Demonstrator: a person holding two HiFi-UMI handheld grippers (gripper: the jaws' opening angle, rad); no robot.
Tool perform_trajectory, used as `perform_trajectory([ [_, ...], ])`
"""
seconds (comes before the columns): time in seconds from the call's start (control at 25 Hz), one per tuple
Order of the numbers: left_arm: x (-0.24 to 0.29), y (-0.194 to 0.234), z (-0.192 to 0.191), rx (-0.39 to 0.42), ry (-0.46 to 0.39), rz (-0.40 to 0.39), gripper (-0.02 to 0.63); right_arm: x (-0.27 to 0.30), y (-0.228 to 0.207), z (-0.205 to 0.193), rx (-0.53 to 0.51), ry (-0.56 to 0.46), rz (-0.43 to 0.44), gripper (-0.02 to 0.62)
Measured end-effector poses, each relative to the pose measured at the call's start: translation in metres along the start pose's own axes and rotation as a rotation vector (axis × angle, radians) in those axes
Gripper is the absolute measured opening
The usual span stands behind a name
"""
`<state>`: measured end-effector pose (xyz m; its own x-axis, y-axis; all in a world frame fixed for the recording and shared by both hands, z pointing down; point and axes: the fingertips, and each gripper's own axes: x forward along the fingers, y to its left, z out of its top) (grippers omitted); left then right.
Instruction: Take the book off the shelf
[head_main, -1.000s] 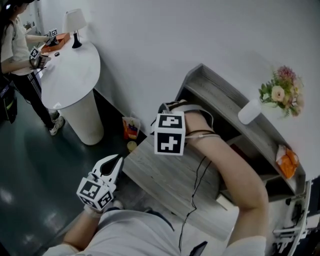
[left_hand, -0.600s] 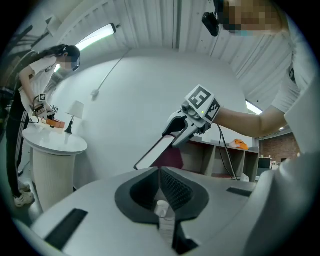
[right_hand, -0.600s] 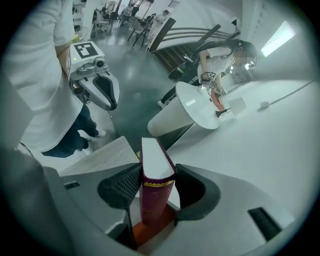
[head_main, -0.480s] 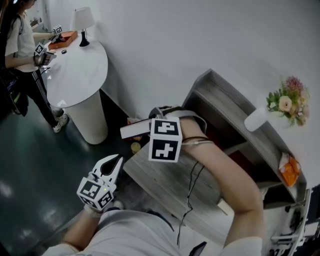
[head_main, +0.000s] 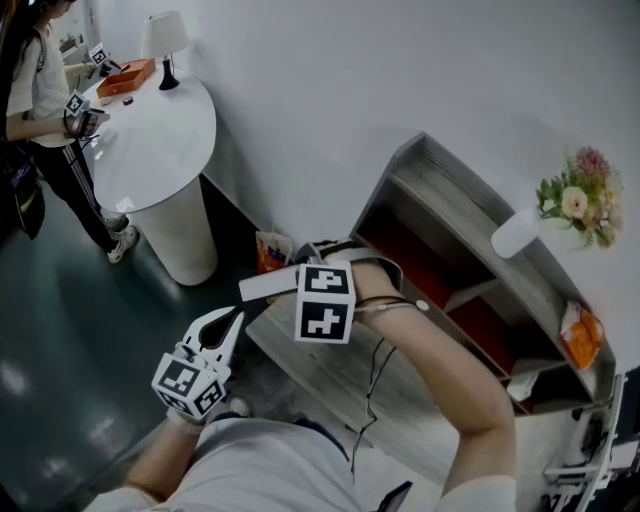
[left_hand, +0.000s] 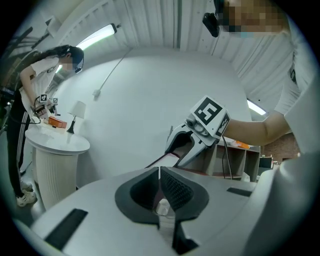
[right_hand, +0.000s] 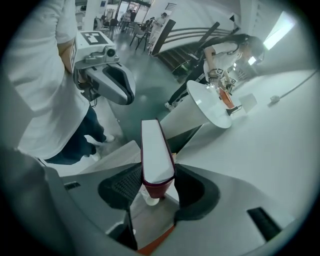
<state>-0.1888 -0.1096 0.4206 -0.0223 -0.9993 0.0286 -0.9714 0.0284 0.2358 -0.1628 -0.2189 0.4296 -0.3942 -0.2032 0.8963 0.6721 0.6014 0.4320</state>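
**Right tool** (right_hand: 158, 186) clamped on the book (right_hand: 156, 150). The pads press on its two dark red covers, and the white page edge is turned to the camera. Gripping across the covers probably serves to keep the pages shut and the book from swinging.

**Head view.** The book (head_main: 262, 286) juts out roughly level from the right tool (head_main: 300, 272). It is beyond the left end of the shelf (head_main: 420, 165), outside every compartment and touching no board. The removal itself therefore looks done; only setting the book down seems to remain.

**Left tool** (head_main: 228, 325), jaws together on nothing (left_hand: 160, 184), hangs low near the person's waist and well apart from the shelf. It appears idle and out of the book's path.

**Vase of flowers** (head_main: 515, 232) stands toward the right end of the shelf's top board, far from the grip.
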Motion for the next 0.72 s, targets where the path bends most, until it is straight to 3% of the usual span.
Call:
perform_trajectory([
  [0.72,0.05,-0.041,-0.008,0.049,0.061,-0.139,0.018,0.005,0.049,-0.067,0.527,-0.211,-0.118,0.206],
])
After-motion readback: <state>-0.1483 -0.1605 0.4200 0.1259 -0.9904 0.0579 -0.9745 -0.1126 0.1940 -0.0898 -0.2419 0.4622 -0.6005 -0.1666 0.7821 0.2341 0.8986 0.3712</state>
